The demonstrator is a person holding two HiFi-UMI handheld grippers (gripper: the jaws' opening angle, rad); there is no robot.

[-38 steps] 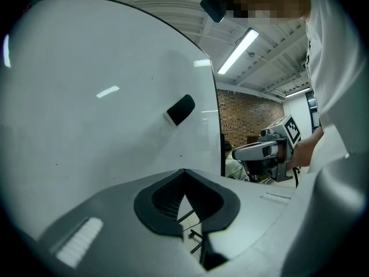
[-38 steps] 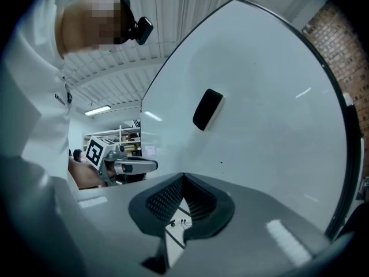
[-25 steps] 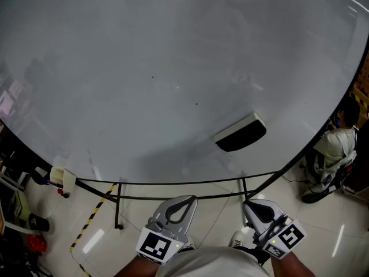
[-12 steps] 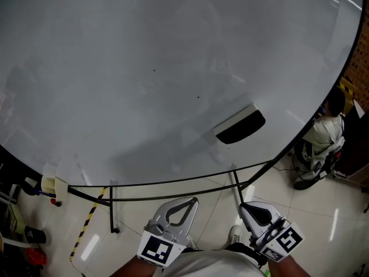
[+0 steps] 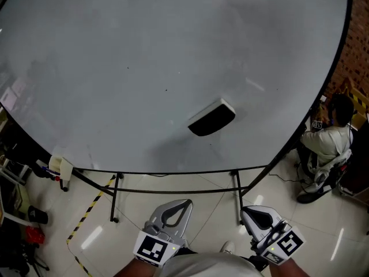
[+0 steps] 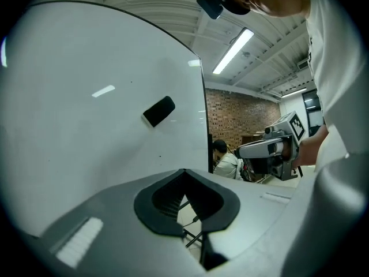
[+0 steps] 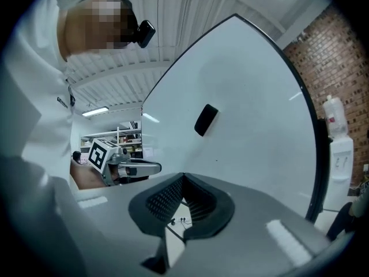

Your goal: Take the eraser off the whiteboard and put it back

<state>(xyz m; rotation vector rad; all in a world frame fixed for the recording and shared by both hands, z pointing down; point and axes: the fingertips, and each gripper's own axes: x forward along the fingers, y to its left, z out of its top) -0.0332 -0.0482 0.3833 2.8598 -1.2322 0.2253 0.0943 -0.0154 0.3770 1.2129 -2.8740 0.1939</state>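
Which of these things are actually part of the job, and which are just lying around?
Part of the job: eraser, stuck on the whiteboard; left gripper and right gripper, both shut, empty.
Just around: seated person, striped floor tape, water dispenser.

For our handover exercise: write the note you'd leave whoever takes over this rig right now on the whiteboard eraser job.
Left gripper: shut, empty, held low in front of the whiteboard.
Right gripper: shut, empty, beside it, also clear of the board.
Eraser: stuck on the board's lower part, slightly right of centre, untouched.
Done: nothing yet.
Left: reach the eraser, take it off, put it back.
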